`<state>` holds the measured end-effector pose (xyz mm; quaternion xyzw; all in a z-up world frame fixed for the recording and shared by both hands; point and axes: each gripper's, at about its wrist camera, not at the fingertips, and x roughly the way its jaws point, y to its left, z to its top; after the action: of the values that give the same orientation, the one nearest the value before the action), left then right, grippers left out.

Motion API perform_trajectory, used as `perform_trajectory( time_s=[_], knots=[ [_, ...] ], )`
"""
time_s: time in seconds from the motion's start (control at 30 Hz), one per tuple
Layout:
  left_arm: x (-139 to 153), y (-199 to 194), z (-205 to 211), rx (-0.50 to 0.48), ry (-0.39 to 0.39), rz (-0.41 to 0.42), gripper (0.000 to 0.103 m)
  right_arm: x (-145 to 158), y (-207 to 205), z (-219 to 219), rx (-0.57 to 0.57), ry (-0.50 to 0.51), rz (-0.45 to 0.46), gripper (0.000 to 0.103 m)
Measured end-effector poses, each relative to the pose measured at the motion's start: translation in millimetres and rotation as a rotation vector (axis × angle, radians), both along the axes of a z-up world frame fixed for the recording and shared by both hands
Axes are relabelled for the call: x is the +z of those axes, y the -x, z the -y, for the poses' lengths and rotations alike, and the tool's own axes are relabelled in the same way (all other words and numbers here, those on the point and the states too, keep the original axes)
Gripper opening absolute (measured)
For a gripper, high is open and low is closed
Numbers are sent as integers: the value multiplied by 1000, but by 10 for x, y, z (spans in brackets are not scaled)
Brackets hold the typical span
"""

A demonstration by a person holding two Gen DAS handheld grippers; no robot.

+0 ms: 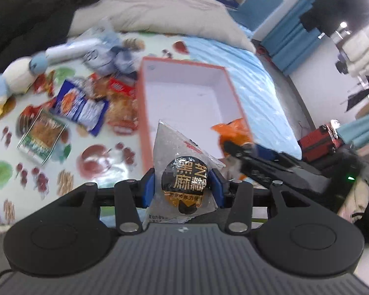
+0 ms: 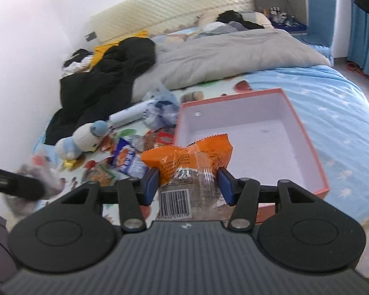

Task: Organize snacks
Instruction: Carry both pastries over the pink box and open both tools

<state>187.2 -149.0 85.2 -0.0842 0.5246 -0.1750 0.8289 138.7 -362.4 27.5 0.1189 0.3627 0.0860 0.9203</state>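
Note:
My left gripper (image 1: 183,188) is shut on a clear packet with a black round label (image 1: 183,172), held above the near rim of the orange box (image 1: 145,113). The box has a white inside (image 2: 253,142) and lies open on the bed. My right gripper (image 2: 188,184) is shut on an orange and clear snack packet (image 2: 192,159), lifted in front of the box's near left corner (image 2: 178,132). In the left wrist view that orange packet (image 1: 233,132) and the right gripper's black fingers (image 1: 253,162) show at the box's right side. Loose snack packets (image 1: 83,105) lie left of the box.
A plush penguin (image 2: 83,139), a white roll (image 2: 128,115) and a blue-white plastic bag (image 2: 160,108) lie behind the snacks. A black jacket (image 2: 103,78) and grey duvet (image 2: 221,54) cover the far bed. A red case (image 1: 319,140) stands on the floor.

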Motion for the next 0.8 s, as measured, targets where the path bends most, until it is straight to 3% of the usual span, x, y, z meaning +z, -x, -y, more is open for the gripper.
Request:
perform_trajectory(
  time_s=[0.13,0.3,0.47,0.8],
  knots=[
    [39,-149,307,-70,11,-30,52,-110,-132,231,-27,-18,-44,55],
    [-46,-397,508,-75,11,-57,52,-220,-257,420,-63,-9,-63,55],
    [-325,-710,635,-80,-22,-125,52,-313,-364,573,-91,-3,-84,55],
    [-815,-1412,803,-71,-41,-188,52,-639,-717,758,-112,-27,-154,55]
  ],
)
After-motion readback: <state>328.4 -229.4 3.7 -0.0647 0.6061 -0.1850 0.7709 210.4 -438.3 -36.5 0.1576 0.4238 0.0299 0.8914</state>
